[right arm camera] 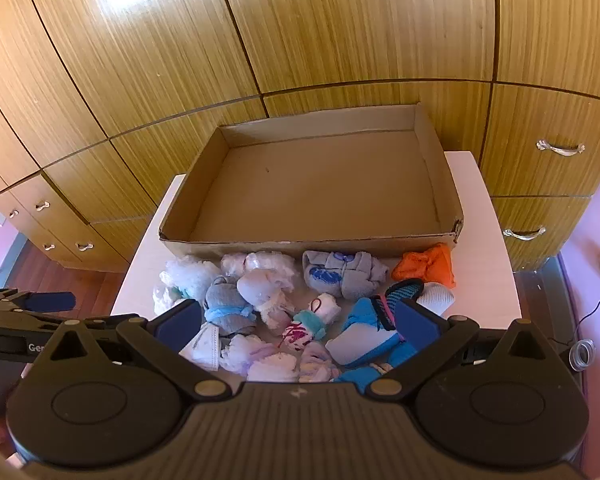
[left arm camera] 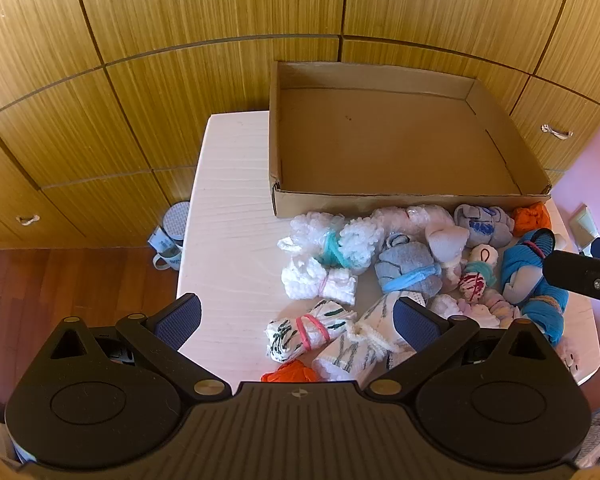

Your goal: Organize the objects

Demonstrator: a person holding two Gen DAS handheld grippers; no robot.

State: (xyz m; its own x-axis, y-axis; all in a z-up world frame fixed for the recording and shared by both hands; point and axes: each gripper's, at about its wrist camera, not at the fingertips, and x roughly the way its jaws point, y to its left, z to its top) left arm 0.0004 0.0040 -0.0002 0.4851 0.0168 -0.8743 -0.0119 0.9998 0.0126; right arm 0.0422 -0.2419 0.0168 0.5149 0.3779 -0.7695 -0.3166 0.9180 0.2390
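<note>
Nothing's packed yet: your cardboard box point(right arm camera: 320, 184) sits empty, every sock bundle point(right arm camera: 232, 308) heaped on the table point(left arm camera: 228, 208) just before it. Both your left hand-held gripper point(left arm camera: 298, 320) and right hand-held gripper point(right arm camera: 298, 324) gape wide, holding nothing.

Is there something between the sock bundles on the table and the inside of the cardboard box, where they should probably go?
Only the box's near wall. The sock bundles lie on the table right in front of it, so each must be lifted over it. The cardboard box has no lid and nothing inside. Both grippers, left gripper and right gripper, are open above the pile.
</note>
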